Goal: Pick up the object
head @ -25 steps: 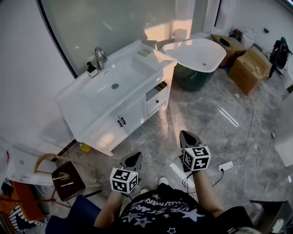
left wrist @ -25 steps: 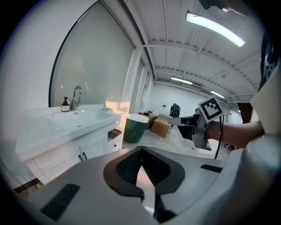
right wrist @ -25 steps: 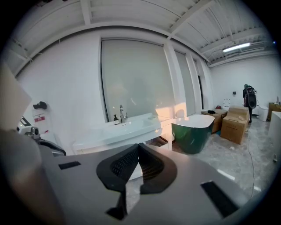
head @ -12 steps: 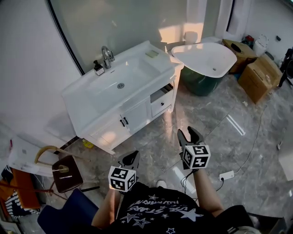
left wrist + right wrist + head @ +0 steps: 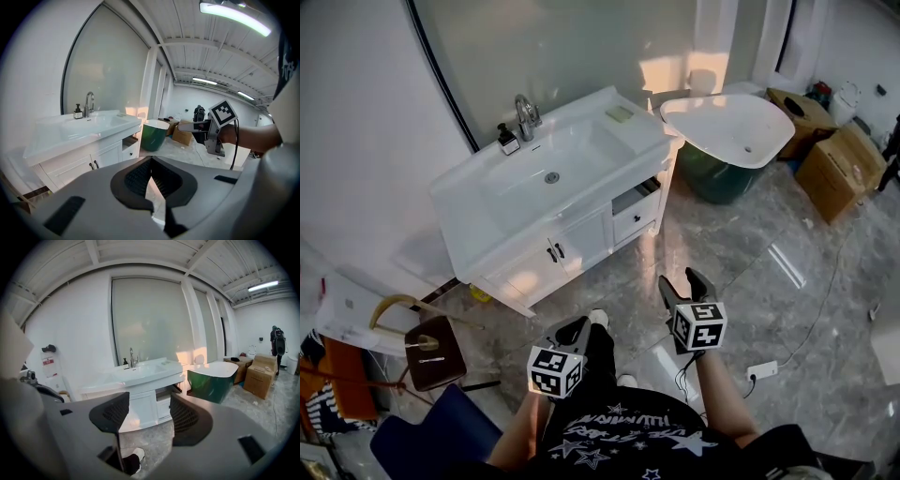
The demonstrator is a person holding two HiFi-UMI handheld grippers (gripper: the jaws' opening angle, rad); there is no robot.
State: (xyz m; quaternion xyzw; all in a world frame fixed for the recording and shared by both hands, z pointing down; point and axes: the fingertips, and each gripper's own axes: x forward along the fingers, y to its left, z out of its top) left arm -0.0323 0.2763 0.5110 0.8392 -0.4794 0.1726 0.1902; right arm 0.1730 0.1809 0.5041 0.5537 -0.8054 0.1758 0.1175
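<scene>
No single object stands out. A white vanity [image 5: 487, 220] carries a dark soap bottle [image 5: 507, 140], a chrome faucet [image 5: 525, 114] and a pale green bar [image 5: 620, 113]. My right gripper [image 5: 684, 284] hangs above the marble floor well short of the vanity, its jaws opening with nothing between them. In the right gripper view the gripper [image 5: 149, 405] frames the vanity [image 5: 140, 376] far off. My left gripper [image 5: 573, 328] is lower left, its jaws shut and empty; its tips [image 5: 151, 161] meet in the left gripper view.
A white tub with a green shell [image 5: 731, 131] stands right of the vanity. Cardboard boxes [image 5: 844, 159] sit at the far right. A wooden chair [image 5: 431, 352] is at the lower left. A power strip [image 5: 761, 370] and cable lie on the floor. The person's shoe [image 5: 598, 319] is between the grippers.
The right jaws have gone from shut to spread apart. The person has stepped toward the vanity, a foot now showing between the grippers. The left jaws stay shut.
</scene>
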